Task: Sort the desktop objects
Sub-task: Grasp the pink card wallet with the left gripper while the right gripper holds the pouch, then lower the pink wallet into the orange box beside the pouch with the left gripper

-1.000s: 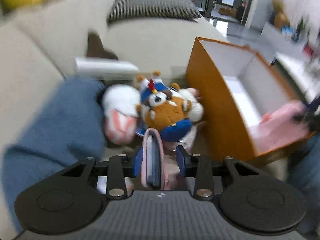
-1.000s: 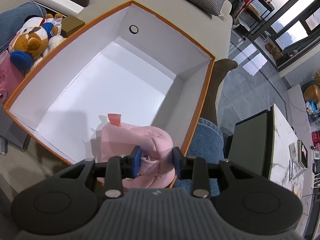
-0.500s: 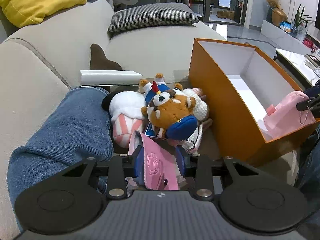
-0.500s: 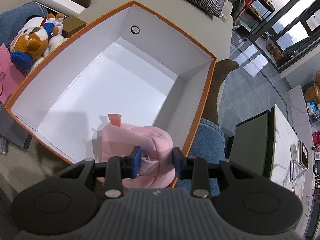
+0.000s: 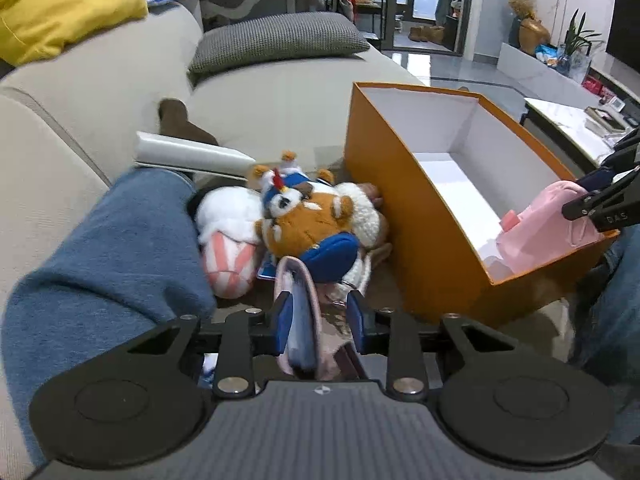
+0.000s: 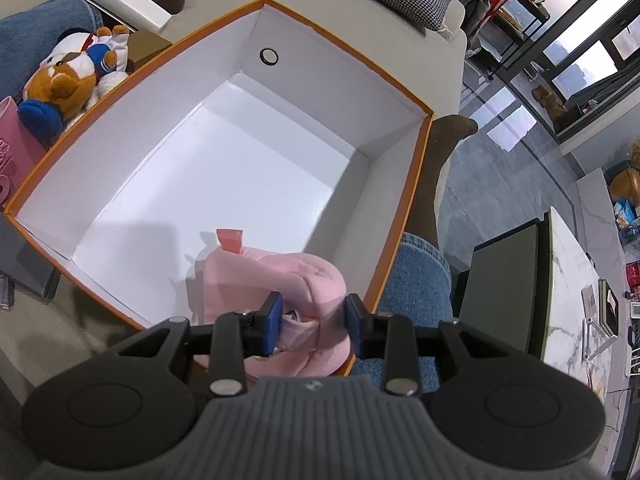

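A: What is on the left side?

B: A leg in blue jeans (image 5: 120, 256) lies on the beige sofa (image 5: 72, 92). Beside it is a white plush (image 5: 228, 216), and touching that a brown plush bear (image 5: 308, 224) with blue ears.

A: And the left gripper (image 5: 318, 322)?

B: Its jaws are closing. A pink wallet (image 5: 304, 320) stands on edge between them, against the left pad; the right pad looks apart from it.

A: Further right?

B: The orange box (image 5: 404, 208) with white inside stands just beside the plush toys. A pink cap (image 6: 288, 284) rests in its near corner, against the near wall.

A: The right gripper (image 6: 313, 324)?

B: Half spread, with the cap between the pads. Whether they press it, I cannot tell.
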